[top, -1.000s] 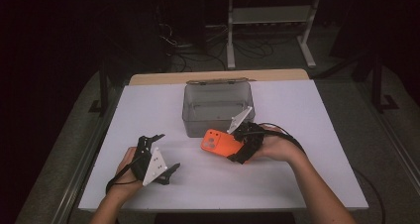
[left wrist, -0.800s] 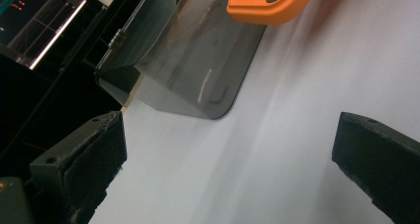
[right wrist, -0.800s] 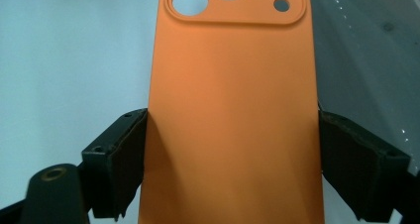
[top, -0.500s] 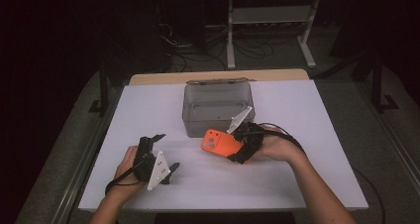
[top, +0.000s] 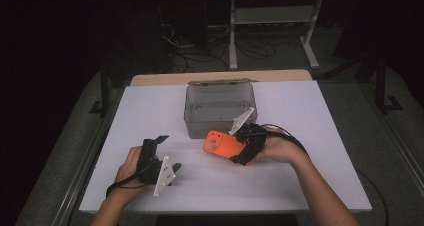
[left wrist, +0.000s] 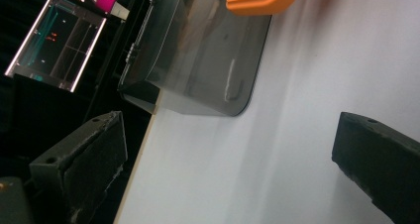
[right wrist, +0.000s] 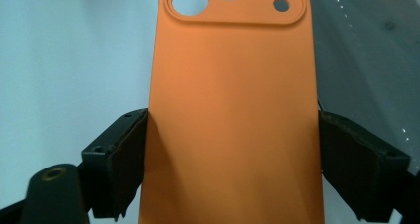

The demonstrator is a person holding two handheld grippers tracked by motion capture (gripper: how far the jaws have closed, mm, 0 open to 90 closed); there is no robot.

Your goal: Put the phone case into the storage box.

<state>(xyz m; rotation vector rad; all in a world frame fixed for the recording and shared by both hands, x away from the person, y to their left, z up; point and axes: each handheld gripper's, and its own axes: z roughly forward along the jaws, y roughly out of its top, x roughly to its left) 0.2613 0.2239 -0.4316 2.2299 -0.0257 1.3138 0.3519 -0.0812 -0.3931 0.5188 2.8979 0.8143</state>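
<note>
The right gripper (right wrist: 233, 135) is clamping the orange case (right wrist: 233, 110) beside the box (top: 220, 108), while the left gripper (left wrist: 223, 154) is gaping wide.

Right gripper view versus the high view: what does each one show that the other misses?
The right gripper view alone gives the orange phone case close up, with its camera cut-outs and both black jaws pressed on its long edges. The high view alone takes in the left gripper, the white table and the person's forearms. Both share the case and the grey bin.
</note>
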